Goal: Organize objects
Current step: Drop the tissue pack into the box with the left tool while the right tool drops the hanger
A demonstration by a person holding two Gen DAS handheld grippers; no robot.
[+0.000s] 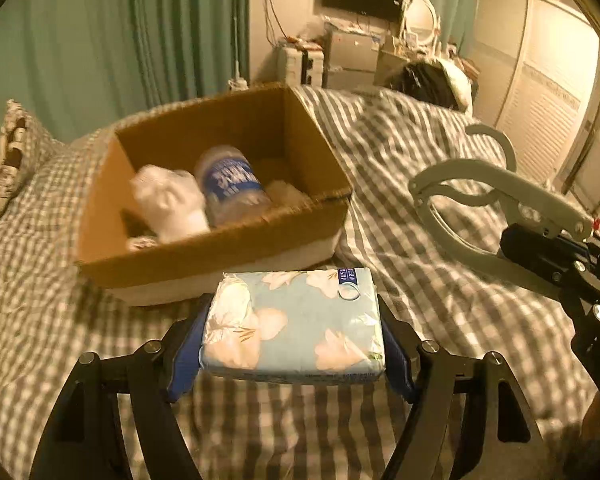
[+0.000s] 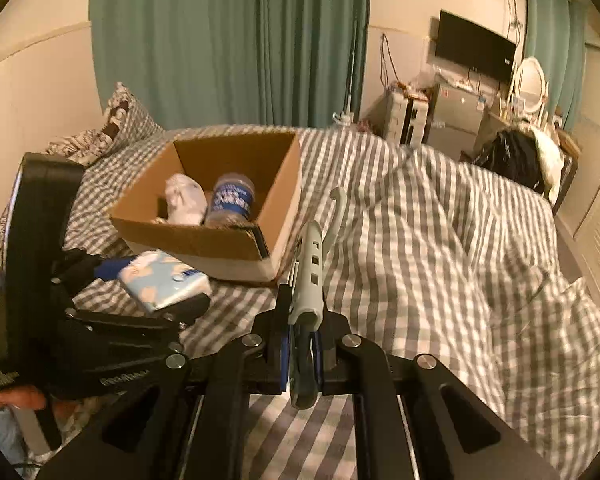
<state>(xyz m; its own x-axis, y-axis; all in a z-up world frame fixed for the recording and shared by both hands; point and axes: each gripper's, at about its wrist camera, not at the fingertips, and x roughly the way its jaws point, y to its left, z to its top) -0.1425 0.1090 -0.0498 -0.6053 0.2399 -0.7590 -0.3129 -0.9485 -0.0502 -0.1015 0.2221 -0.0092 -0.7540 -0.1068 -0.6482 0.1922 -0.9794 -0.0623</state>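
Presently, near the cardboard box (image 1: 204,240), the left gripper (image 1: 292,344) clamped a tissue pack (image 1: 296,320) and the right gripper (image 2: 305,344) pinched a grey tool (image 2: 310,280); soft packaging could slip.

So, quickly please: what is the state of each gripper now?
Left gripper: closed on the floral tissue pack.
Right gripper: closed on the grey hand tool.

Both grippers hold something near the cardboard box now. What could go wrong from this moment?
1. The tissue pack is soft and pinched only at its sides by the left gripper; it may sag or slip out.
2. The cardboard box already holds a bottle and a white bundle, so the pack could land on them.
3. The grey clip tool in the right gripper sticks out and might catch the box wall.
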